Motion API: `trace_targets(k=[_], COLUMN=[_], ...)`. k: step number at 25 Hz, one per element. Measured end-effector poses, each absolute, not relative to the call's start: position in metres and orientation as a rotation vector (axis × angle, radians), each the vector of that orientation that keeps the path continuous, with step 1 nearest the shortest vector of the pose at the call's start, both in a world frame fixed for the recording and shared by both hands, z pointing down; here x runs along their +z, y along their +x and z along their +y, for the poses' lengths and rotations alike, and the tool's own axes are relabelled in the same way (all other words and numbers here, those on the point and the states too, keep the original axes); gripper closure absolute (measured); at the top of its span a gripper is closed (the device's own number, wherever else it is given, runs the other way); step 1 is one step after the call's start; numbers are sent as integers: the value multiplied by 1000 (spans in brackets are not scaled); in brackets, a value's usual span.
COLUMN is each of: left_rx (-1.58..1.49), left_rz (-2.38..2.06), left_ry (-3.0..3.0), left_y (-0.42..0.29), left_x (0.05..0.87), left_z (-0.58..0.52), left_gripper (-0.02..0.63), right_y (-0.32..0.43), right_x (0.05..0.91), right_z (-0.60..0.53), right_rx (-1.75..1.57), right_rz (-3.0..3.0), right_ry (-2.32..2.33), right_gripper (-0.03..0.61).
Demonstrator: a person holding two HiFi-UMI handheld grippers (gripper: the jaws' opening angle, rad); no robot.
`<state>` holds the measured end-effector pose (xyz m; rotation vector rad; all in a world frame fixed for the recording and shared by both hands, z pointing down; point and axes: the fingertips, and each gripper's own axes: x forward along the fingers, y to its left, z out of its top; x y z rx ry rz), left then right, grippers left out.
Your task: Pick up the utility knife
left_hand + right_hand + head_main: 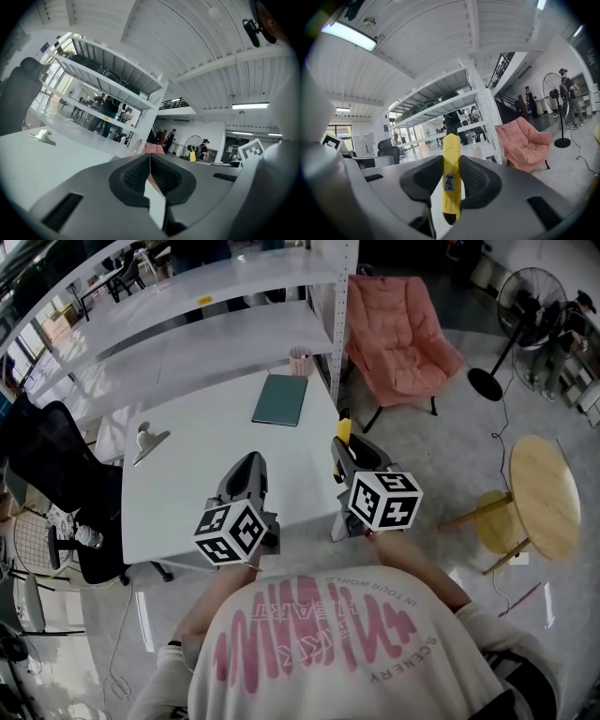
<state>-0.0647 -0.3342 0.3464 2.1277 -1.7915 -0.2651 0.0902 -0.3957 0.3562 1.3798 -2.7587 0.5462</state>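
Observation:
The yellow utility knife stands upright between the pads of my right gripper, which is shut on it. In the head view its yellow tip sticks out of the right gripper, held just past the right edge of the white table. My left gripper hovers over the table's near part, level. Its pads meet along a thin line with nothing between them.
A green notebook and a pink pen cup lie at the table's far end, and a small metal clip at its left. White shelving stands behind. A black office chair, pink armchair, fan and round wooden table surround it.

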Motion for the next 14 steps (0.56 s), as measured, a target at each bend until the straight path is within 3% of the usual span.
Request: trace_targets(k=[14], left_rx=[-247], left_rz=[-1811], left_ry=[2099], left_y=[-68], left_x=[357], left_z=[-330], left_gripper=[589], right_y=[91], right_x=[365], right_z=[-393], right_rx=[559], right_rz=[-2748], right_ry=[1372], right_gripper=[446])
